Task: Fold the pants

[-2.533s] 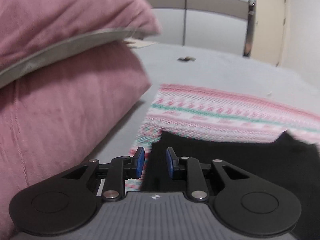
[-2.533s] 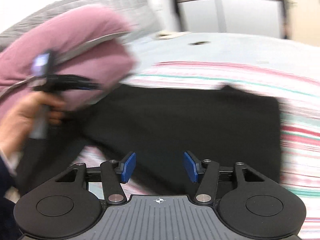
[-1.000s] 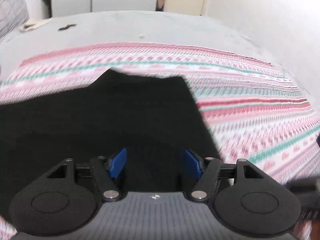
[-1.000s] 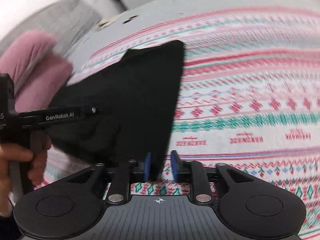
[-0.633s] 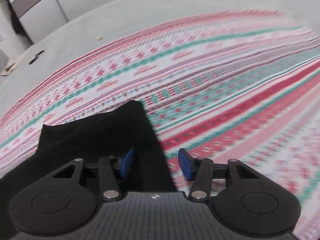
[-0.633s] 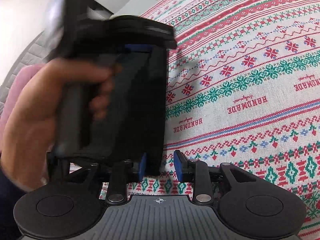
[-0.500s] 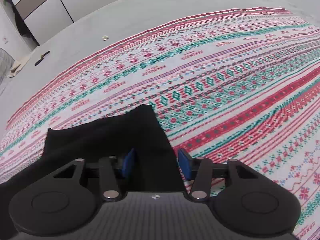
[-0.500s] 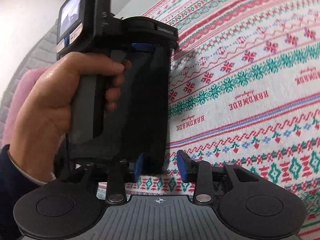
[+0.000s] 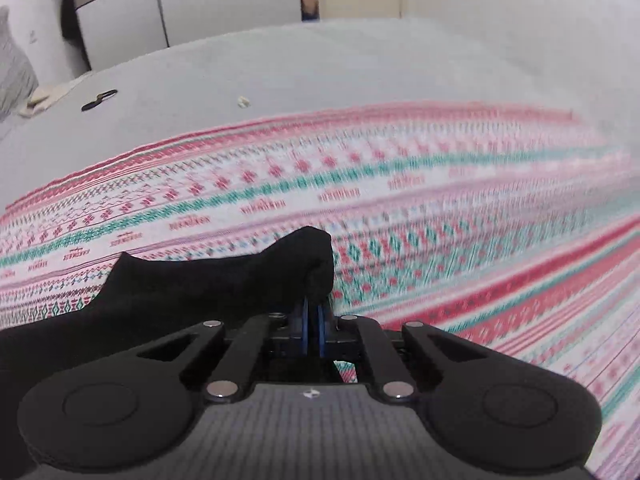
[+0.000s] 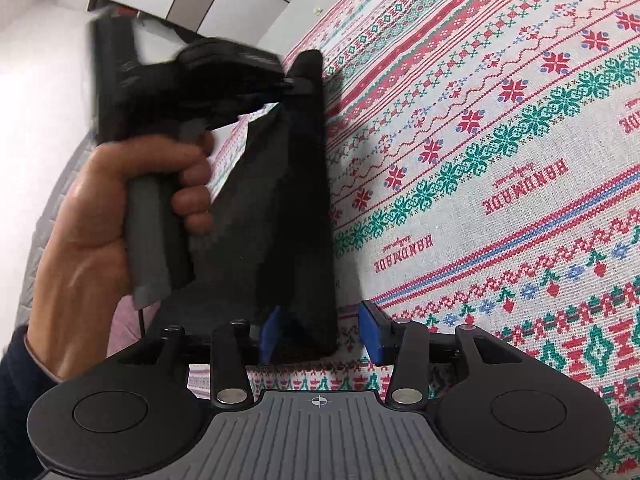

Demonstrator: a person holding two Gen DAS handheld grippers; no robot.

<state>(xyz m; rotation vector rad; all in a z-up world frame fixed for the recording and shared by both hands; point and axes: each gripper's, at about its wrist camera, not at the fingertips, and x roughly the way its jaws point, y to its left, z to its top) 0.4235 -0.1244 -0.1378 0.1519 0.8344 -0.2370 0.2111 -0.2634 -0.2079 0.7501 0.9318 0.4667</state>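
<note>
Left tongs (image 9: 313, 322) pinched tight on pants (image 10: 296, 208) far corner, lifted over patterned cloth (image 10: 500, 168); right tongs (image 10: 320, 334) wide open, straddling near corner, pants' long edge running between them.

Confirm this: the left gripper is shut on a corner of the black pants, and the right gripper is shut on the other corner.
Half right. The left gripper is shut on the black pants, but the right wrist view shows the right gripper open, its blue pads spread with the pants' edge lying loose between them.
</note>
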